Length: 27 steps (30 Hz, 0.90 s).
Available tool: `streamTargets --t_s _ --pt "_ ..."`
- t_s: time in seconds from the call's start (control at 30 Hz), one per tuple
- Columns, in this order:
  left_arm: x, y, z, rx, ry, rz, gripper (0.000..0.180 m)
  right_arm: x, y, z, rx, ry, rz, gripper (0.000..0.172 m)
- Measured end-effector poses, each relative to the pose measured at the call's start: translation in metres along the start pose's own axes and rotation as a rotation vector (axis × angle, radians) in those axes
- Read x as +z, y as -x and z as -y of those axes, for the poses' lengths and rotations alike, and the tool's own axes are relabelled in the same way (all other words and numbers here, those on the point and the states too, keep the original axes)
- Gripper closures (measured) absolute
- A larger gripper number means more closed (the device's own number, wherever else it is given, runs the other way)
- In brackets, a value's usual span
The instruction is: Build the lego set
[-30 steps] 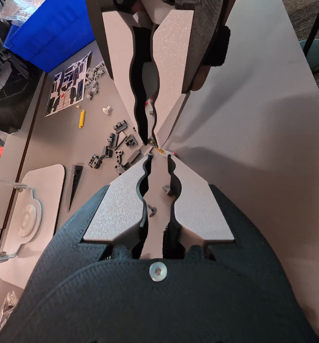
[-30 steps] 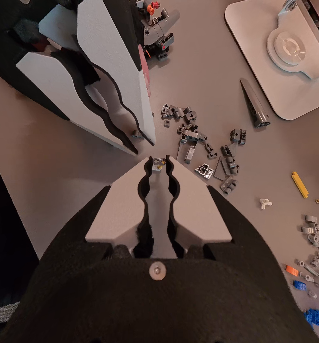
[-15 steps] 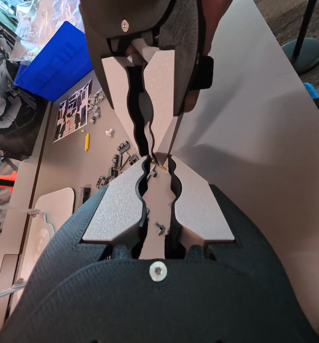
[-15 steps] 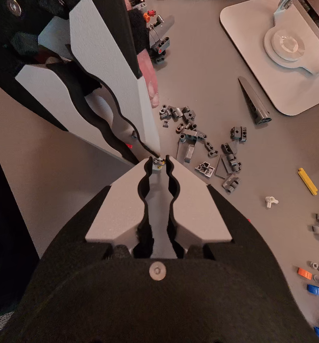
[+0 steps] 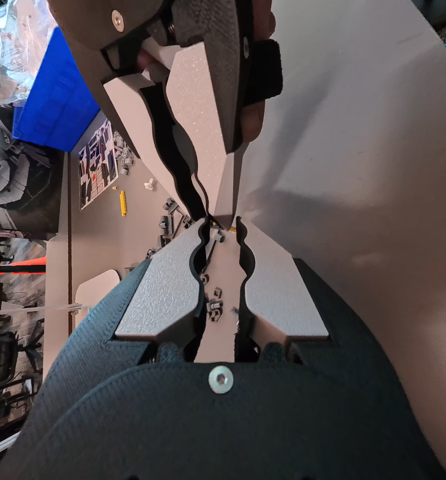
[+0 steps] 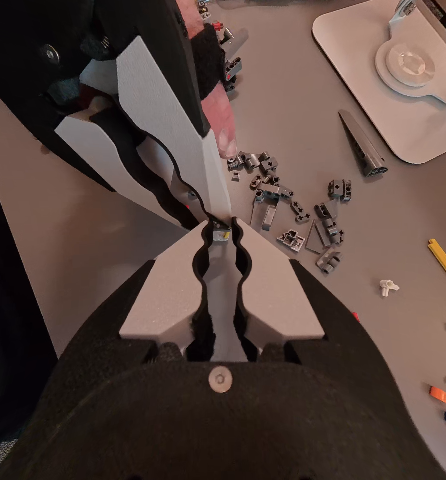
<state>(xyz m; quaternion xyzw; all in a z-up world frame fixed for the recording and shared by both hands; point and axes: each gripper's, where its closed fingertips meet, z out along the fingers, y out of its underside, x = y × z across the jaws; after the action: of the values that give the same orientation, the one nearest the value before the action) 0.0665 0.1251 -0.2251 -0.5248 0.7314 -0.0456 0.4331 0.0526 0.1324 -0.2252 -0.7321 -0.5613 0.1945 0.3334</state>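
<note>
The right tongs [image 6: 222, 225] pinch a small grey plastic brick with a yellow peg [image 6: 221, 233] at their tips. The left tongs [image 5: 222, 220] (tip to tip with them) are spread a little, holding nothing. Just beside them, a heap of grey toy bricks [image 6: 289, 205] lies on the grey table [image 6: 372, 233]. A long yellow plastic bar [image 6: 442, 258] lies farther off.

No readable text, printed sheet [image 5: 97, 166] of dark shapes on counter [image 5: 346, 130], markings too small to read, box art at left blurred
</note>
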Motion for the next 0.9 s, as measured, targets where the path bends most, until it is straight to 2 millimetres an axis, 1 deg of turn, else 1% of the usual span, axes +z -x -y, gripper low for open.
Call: streamTargets --t_s 0.23,0.9 --pt "0.0042 -0.0004 -0.0023 0.0 0.015 -0.003 0.166 -0.0003 -0.0002 -0.0013 0.004 0.001 -0.002 0.16" --pt "0.006 -0.0006 -0.0033 -0.034 0.016 -0.041 0.165 0.0006 -0.0013 -0.0026 0.022 0.002 0.008 0.16"
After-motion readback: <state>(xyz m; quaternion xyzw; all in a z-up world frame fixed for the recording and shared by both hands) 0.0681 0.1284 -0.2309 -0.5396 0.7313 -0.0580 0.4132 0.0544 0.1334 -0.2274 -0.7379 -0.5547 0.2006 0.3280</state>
